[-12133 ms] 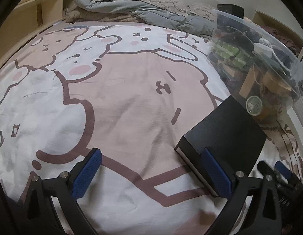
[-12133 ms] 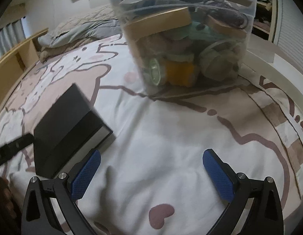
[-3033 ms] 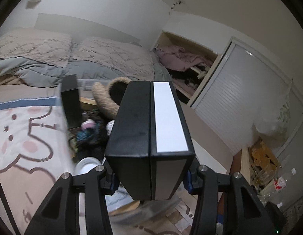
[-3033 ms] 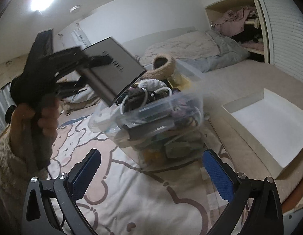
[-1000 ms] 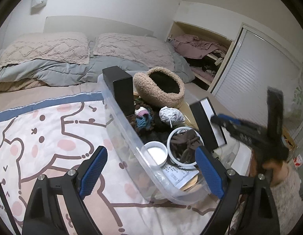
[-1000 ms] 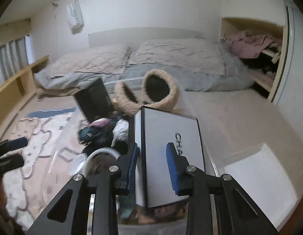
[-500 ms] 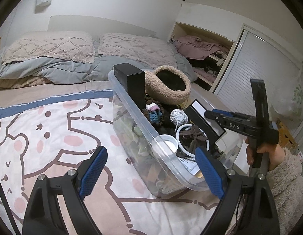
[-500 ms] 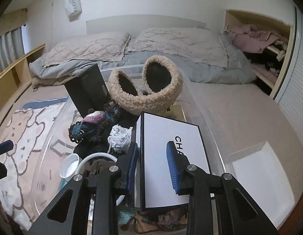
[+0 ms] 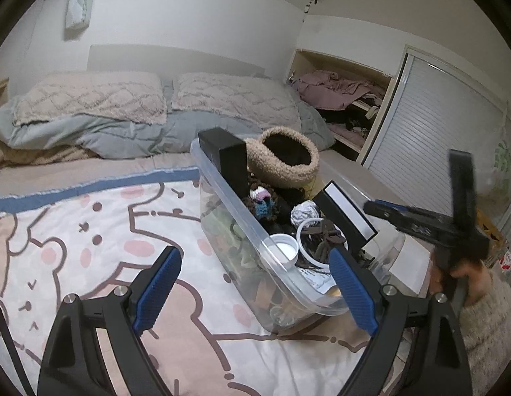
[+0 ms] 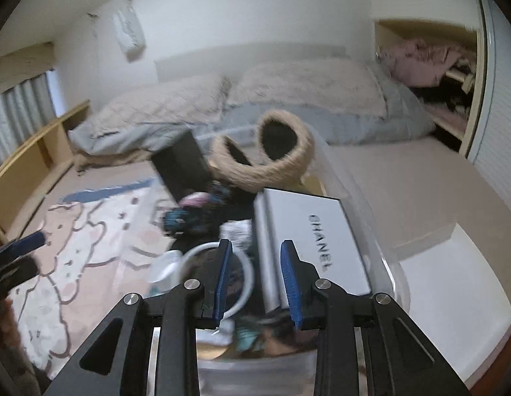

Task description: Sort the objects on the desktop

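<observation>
A clear, thin-walled plastic bin (image 9: pixel 229 204) with rounded corners sits on the bed, at the edge of the bed that lies right in the left wrist view. It rests on a smooth printed blanket (image 9: pixel 90 231) with pink and cream cartoon bears drawn in brown outline. At the head of the bed lie two quilted beige pillows (image 9: pixel 90 99) over a soft grey duvet.

The task's flat rectangular box (image 10: pixel 308 247), white on its broad lettered face and grey along its narrow side, lies tilted inside the bin against the wall nearest that bed edge. Also in the bin are an upright matte black box (image 9: pixel 227 158), a fleecy tan bowl shape (image 9: pixel 281 171) with a dark hollow, a crocheted bundle of coloured yarn (image 9: pixel 262 203), a round white lid (image 9: pixel 283 247) and a thin white ring (image 9: pixel 301 231).

The left hand-held gripper (image 9: pixel 252 257) is released, its ribbed blue pads spread wide, with only blanket and bin showing beyond them. The right hand-held gripper (image 10: pixel 255 247) has its pads drawn close together, and the box's grey side shows in the gap between them. The right wrist view is blurred, so I cannot tell whether the pads press on the box or hang just clear of it. In the left wrist view a hand (image 9: pixel 460 270) in a nubbly knitted sleeve (image 9: pixel 486 313) holds that gripper beside the bin.
</observation>
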`<control>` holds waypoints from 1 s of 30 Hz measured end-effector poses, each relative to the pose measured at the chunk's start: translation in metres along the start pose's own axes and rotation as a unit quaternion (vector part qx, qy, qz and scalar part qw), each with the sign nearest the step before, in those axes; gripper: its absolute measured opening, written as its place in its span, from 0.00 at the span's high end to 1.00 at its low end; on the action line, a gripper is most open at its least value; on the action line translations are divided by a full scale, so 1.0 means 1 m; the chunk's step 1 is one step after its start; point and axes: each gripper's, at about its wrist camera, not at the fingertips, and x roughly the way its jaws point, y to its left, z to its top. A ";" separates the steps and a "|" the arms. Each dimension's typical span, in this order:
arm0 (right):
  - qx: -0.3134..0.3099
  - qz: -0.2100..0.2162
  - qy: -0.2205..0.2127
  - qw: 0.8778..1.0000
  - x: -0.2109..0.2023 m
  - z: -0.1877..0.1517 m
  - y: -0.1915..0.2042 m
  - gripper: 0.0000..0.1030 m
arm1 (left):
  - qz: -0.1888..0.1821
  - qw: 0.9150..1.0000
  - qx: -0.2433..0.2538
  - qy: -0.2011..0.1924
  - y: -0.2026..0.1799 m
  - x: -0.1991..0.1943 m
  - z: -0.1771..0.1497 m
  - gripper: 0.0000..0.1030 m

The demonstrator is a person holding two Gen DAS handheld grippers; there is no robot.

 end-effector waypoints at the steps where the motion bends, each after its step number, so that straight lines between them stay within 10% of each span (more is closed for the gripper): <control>1: -0.003 0.005 -0.009 1.000 -0.009 -0.003 0.006 0.70 | 0.000 1.000 0.003 -0.002 -0.001 -0.002 0.001 0.11; 10: -0.002 0.017 -0.077 0.997 -0.066 -0.017 0.055 0.70 | 0.011 0.998 0.037 -0.041 -0.015 -0.043 0.010 0.11; 14: 0.000 -0.008 -0.111 0.994 -0.088 -0.021 0.068 0.14 | 0.027 0.996 0.055 -0.071 -0.023 -0.067 0.011 0.03; 30: -0.008 -0.070 -0.165 0.984 -0.151 -0.035 0.099 0.00 | 0.059 0.988 0.103 -0.101 -0.043 -0.119 0.005 0.00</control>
